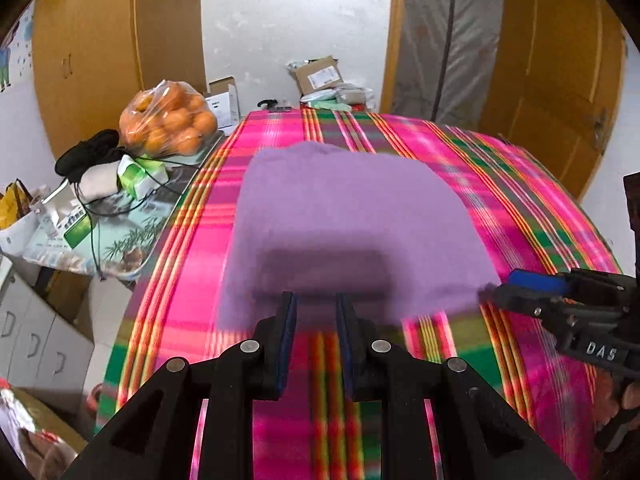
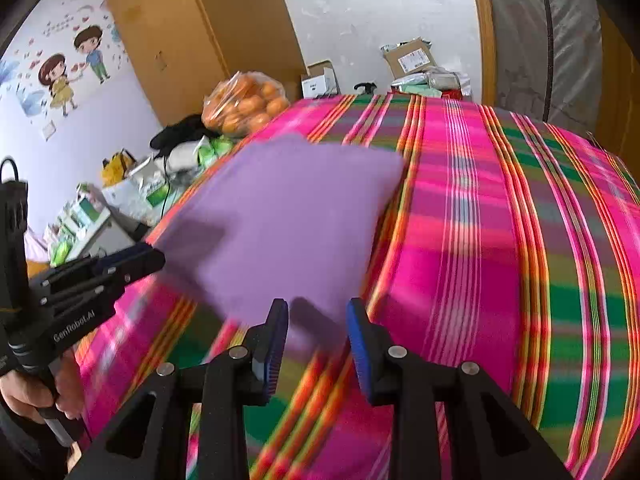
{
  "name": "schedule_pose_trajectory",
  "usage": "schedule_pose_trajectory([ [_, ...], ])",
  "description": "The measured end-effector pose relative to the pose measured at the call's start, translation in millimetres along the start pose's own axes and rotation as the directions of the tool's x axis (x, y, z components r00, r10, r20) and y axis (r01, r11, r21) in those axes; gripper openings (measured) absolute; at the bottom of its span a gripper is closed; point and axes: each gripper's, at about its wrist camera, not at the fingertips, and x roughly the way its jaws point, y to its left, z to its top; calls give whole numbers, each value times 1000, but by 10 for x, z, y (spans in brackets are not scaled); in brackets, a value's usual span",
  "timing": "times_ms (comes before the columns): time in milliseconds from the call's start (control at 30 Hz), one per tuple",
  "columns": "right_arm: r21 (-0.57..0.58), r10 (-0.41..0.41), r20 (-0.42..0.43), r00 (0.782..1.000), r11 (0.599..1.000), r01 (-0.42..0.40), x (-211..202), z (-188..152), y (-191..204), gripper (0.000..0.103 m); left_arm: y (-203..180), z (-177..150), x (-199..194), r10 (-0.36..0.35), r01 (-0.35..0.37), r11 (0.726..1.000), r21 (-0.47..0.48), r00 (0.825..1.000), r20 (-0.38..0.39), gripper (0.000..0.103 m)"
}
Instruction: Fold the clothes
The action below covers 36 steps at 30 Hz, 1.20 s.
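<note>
A folded purple garment (image 1: pixel 352 216) lies flat on a bed covered by a pink, green and orange plaid blanket (image 1: pixel 520 208). My left gripper (image 1: pixel 316 298) stands open at the garment's near edge, with only plaid showing through the gap between its blue-padded fingers. In the left wrist view my right gripper (image 1: pixel 504 284) comes in from the right, at the garment's near right corner. In the right wrist view that right gripper (image 2: pixel 318 306) is open over the near corner of the garment (image 2: pixel 288 216), gripping nothing. The left gripper (image 2: pixel 158 256) sits at the garment's left edge. Both views are motion-blurred.
Left of the bed is a low table (image 1: pixel 120 240) cluttered with a bag of oranges (image 1: pixel 168 120), black cables and packets. Cardboard boxes (image 1: pixel 318 74) sit beyond the bed's far end. Wooden wardrobes flank the room. A hand (image 2: pixel 24 392) holds the left gripper's handle.
</note>
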Motion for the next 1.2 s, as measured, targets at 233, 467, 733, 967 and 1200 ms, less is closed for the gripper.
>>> schedule_pose_trajectory([
  [233,7,-25,-21,999,1000,25,-185,-501,141,32,-93,-318,-228,20,-20,1000,-6,1000,-1,21],
  [467,5,-112,-11,994,994,112,-242,-675,179,32,-94,-467,-188,54,-54,998,-15,998,-18,21],
  [733,-42,-172,2,985,984,172,-188,-646,269,32,-63,-509,-6,69,-70,997,-11,996,-62,21],
  [967,-66,-184,-2,983,981,184,-119,-617,340,43,-40,-508,50,63,-65,998,-14,995,-72,24],
  [1200,-85,-192,-6,981,978,191,-97,-606,374,49,27,-499,75,87,-90,995,-39,993,-78,45],
])
